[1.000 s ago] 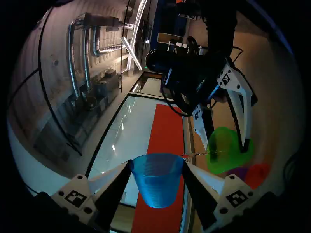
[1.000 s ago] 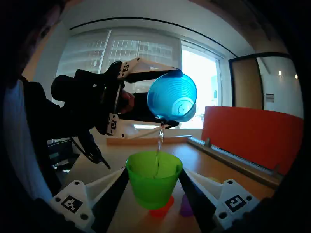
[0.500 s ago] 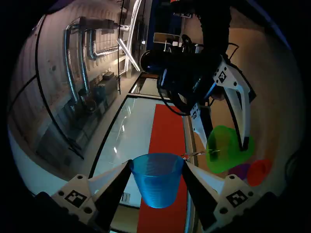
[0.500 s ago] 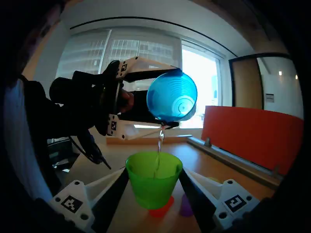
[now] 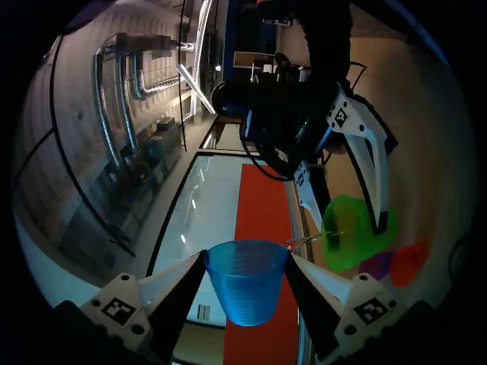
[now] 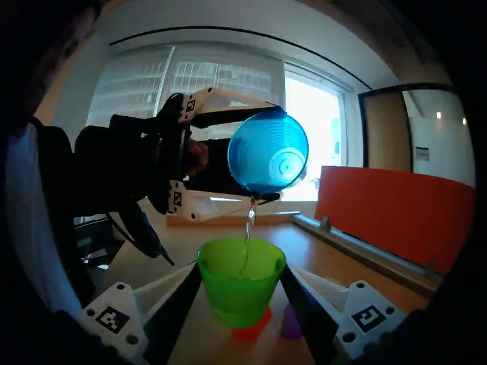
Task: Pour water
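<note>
The left hand-held gripper (image 5: 246,271), fingers pressed on either side of the blue cup (image 6: 268,152), has rolled the cup a little further onto its side over the past second. In the right gripper view the cup's inside and bottom now face the camera more squarely. A thin stream (image 6: 248,234) still falls from its lower lip into the green cup (image 6: 240,295), which is clamped upright between the fingers of the right hand-held gripper (image 6: 240,274) directly beneath. The green cup is held above the desk (image 6: 316,249), over a red cup (image 6: 252,330) and a purple cup (image 6: 291,322), and has barely shifted.

The steeper tilt with so slender a trickle suggests the blue cup is close to empty and the pour is in its closing stage. The stream lands well inside the green rim, so spilling looks unlikely as long as the lower cup stays under the lip. How high the water stands in the green cup cannot be made out.
</note>
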`<state>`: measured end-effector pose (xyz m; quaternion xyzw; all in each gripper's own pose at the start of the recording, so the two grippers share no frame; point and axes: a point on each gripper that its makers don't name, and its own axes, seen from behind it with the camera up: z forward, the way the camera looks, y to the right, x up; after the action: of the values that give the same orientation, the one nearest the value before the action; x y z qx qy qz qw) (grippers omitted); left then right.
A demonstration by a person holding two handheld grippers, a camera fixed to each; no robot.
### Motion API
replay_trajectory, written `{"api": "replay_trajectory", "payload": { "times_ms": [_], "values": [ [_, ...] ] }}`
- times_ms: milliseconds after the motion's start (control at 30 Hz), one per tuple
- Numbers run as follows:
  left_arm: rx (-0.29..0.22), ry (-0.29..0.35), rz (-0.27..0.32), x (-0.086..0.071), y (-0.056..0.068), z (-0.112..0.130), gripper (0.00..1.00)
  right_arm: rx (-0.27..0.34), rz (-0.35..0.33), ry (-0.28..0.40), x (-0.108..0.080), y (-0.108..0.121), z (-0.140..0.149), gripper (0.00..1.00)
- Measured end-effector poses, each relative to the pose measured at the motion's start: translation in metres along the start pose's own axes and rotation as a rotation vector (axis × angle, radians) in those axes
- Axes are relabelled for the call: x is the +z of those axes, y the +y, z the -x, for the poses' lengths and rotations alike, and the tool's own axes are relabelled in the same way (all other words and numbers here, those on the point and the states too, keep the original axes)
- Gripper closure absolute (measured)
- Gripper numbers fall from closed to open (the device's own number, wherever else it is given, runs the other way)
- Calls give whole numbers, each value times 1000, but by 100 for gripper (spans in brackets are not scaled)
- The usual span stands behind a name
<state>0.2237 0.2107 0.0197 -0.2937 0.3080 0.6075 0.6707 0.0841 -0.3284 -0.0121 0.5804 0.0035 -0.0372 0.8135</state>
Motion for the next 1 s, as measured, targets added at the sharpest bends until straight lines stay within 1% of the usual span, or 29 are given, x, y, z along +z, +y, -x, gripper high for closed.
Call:
{"api": "replay_trajectory", "payload": {
  "times_ms": [200,400,600,800,1000],
  "values": [
    [14,4,0,1,1,-2,11,0,-1,-1,0,0,0,9],
    [35,9,-6,1,-1,-4,11,0,1,-2,0,0,0,9],
    [50,10,-1,1,-1,-5,11,-1,1,0,-1,1,-1,9],
    [80,12,-2,1,-2,-7,11,-2,2,0,-1,0,-2,9],
    [111,11,0,1,0,-7,11,-3,2,1,-1,0,-2,9]
  ]
}}
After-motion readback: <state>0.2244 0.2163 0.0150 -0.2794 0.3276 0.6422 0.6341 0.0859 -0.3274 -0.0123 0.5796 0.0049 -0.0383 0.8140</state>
